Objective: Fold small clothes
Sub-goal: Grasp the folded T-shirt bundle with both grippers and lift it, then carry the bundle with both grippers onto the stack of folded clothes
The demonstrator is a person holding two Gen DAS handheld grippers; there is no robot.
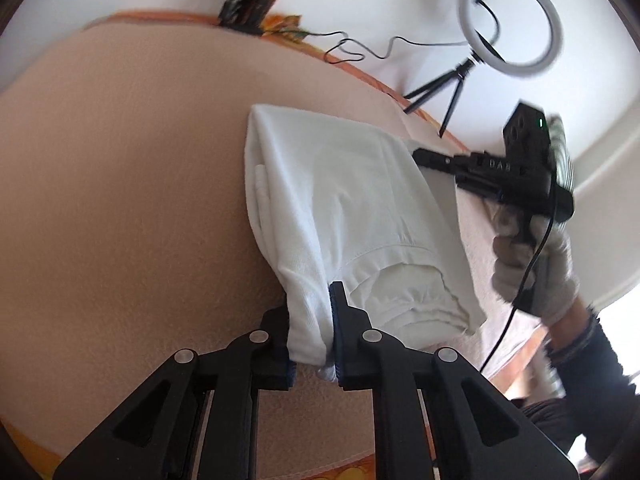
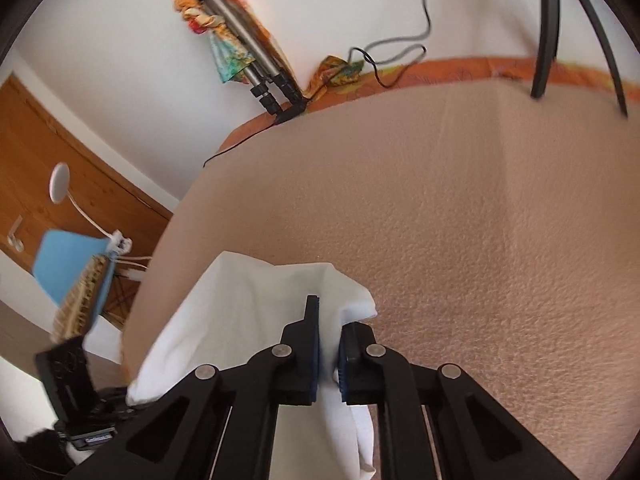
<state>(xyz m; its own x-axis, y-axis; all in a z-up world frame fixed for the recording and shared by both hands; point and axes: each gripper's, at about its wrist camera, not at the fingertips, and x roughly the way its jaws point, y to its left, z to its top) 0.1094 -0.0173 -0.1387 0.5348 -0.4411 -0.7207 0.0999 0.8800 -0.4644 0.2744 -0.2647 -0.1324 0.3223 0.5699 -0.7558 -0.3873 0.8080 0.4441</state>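
Between the left tongs: the left tongs [image 1: 311, 332] are closed down on a bunched end of the white garment [image 1: 344, 208], with cloth filling the narrow gap between the blue-lined pads and a small tuft showing below them.
Between the right tongs: the right tongs [image 2: 329, 350] pinch another part of the white garment [image 2: 240, 320]; the jaws stand almost together with a thin fold of cloth between them, and loose fabric spills out to the left and hangs below.
Right tongs seen from the left wrist: the right tongs [image 1: 420, 156] reach in from the right, their tip at the far corner of the garment, held by a gloved hand [image 1: 536, 264] with a black cable trailing down from it.
Garment: partly folded into several layers, stretched between the two tongs; a hemmed, ribbed opening faces the left wrist camera. How much of it rests on the surface below cannot be told.
Surface below: a desk covered with a peach textured cloth [image 1: 120, 200], edged with an orange patterned border [image 2: 460, 68].
Farther out: a ring light [image 1: 512, 24] on a small black tripod stands beyond the border, its thin cable snaking along the white wall.
Left of the desk: a folded silver tripod [image 2: 248, 56] leans against the wall, and a wooden door [image 2: 60, 168] lies beyond it.
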